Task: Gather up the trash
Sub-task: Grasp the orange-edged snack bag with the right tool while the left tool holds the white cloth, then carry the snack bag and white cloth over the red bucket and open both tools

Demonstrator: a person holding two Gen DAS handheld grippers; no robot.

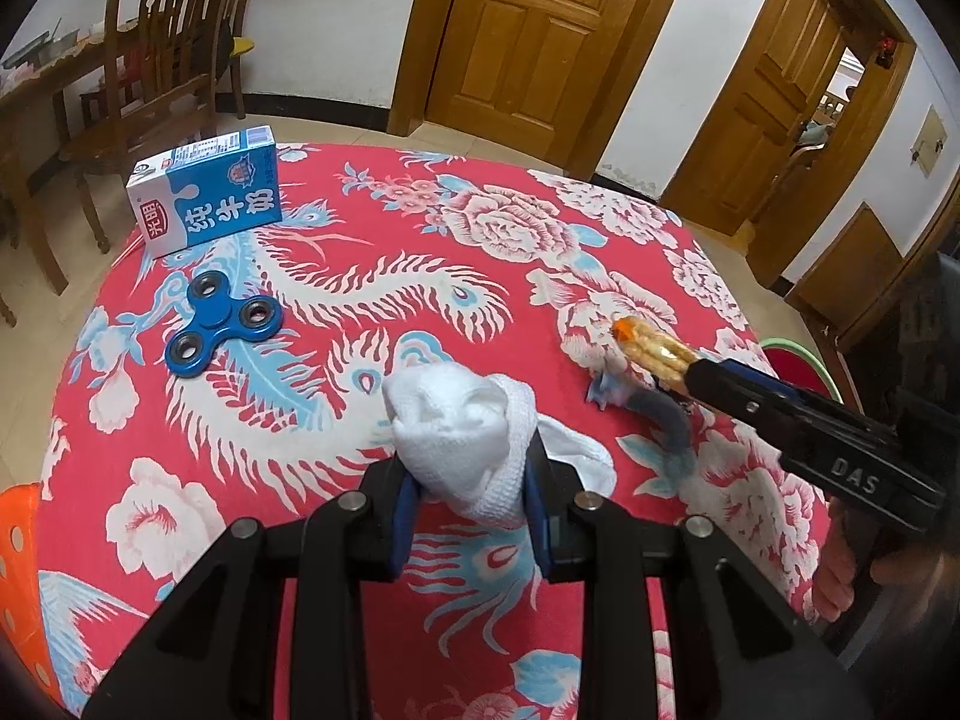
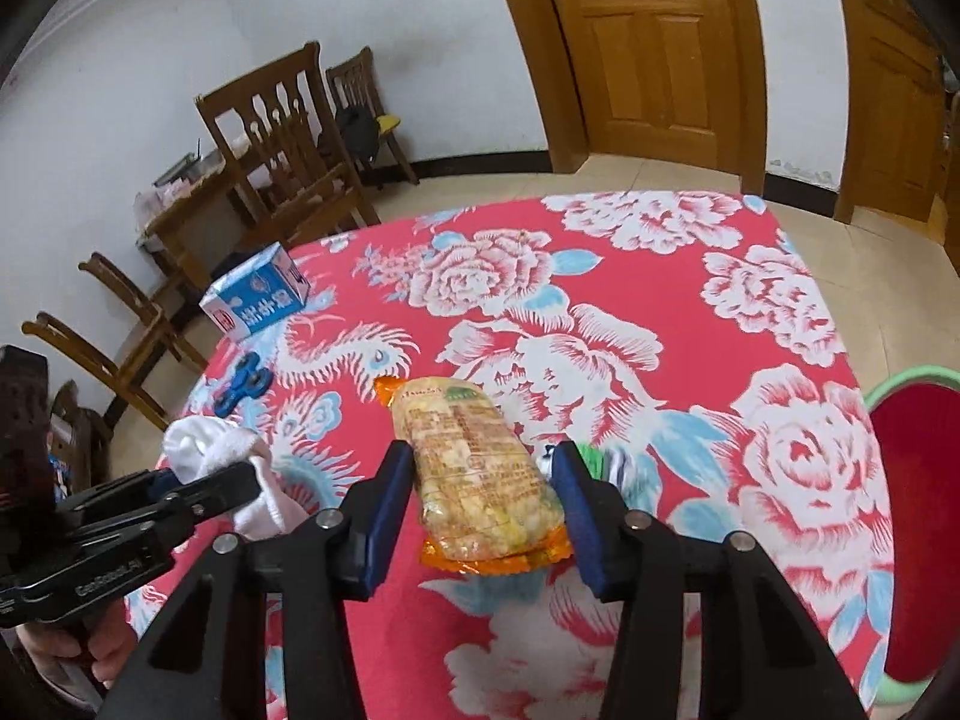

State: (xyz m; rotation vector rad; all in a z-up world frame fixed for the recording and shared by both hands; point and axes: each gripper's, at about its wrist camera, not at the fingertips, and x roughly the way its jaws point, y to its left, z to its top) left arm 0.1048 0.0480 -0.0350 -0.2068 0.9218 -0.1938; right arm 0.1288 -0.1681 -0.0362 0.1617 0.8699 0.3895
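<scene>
- Red cloth (image 1: 420,228) printed with white peonies and blue-tailed birds covers the table under both of your grippers. Behind it are a tiled floor, white walls, wooden doors (image 1: 528,30) and wooden chairs (image 1: 162,60).
- Your left gripper (image 1: 474,480) has its 2 blue pads clamped on a crumpled white tissue wad (image 1: 462,414). The wad bulges out ahead of the fingertips, and a loose flap trails to the right.
- Your right gripper (image 2: 486,498) has its pads closed against the sides of a clear snack packet (image 2: 474,462) with orange ends. The packet lies lengthwise between the fingers, its far end poking out past the tips.
- From the left wrist view, that packet sticks out of the right gripper above the cloth, with its shadow on the fabric below.
- Behind the right pad sits a small green and striped thing (image 2: 606,459), too blurred to identify.
- A blue and white milk carton (image 1: 207,192) lies on its side near the far left edge of the table, well apart from both grippers.
- A blue fidget spinner (image 1: 225,324) with 3 lobes rests flat on the cloth, between the carton and the tissue.
- A red stool with a green rim (image 2: 918,510) stands beside the table on the right, and an orange stool (image 1: 18,570) shows at the lower left.
- Your right hand (image 1: 837,582) wraps the right gripper's handle at the table's edge.
</scene>
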